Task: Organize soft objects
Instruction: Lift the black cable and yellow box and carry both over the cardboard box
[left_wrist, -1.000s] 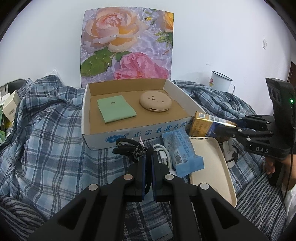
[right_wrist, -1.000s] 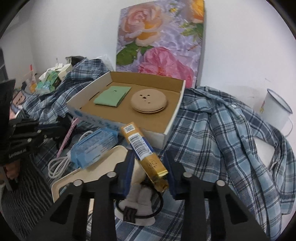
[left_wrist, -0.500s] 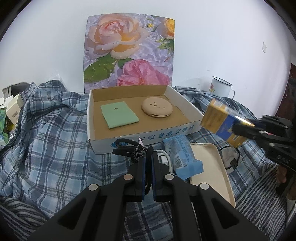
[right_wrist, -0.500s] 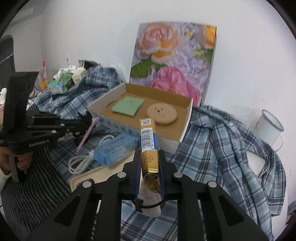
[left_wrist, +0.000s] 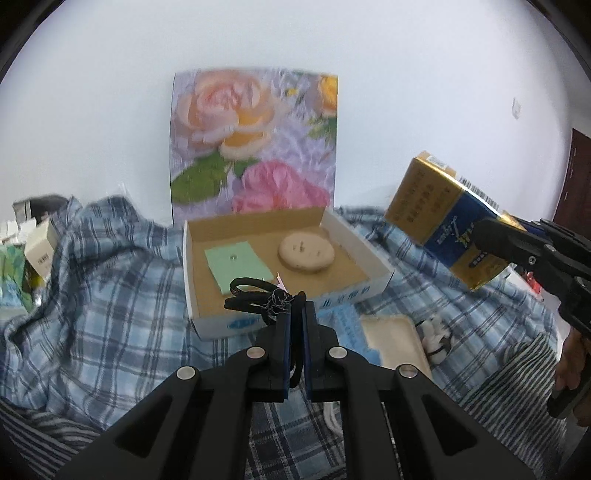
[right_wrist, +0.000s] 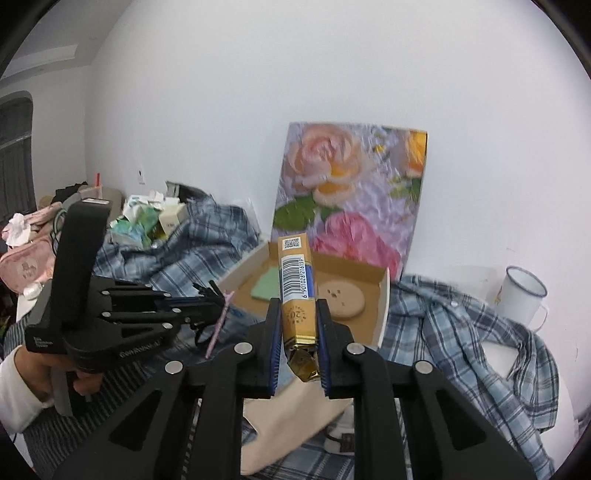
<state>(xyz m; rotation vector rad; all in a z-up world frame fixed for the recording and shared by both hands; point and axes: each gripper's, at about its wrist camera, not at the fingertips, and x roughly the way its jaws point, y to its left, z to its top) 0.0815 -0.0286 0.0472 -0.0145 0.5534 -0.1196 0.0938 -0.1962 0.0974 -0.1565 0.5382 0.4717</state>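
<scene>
Tongs: right tongs (right_wrist: 297, 345) pinch gold-blue pack (right_wrist: 297, 291), held in air above box (right_wrist: 382, 314). Left tongs (left_wrist: 296, 314) pressed on black hair ties (left_wrist: 255, 299), over box front wall.

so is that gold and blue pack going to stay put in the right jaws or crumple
The gold and blue pack probably crumples a bit: its foil end below the right gripper looks crushed. It juts far forward, held near one end, so it may pivot. Likely light.
</scene>
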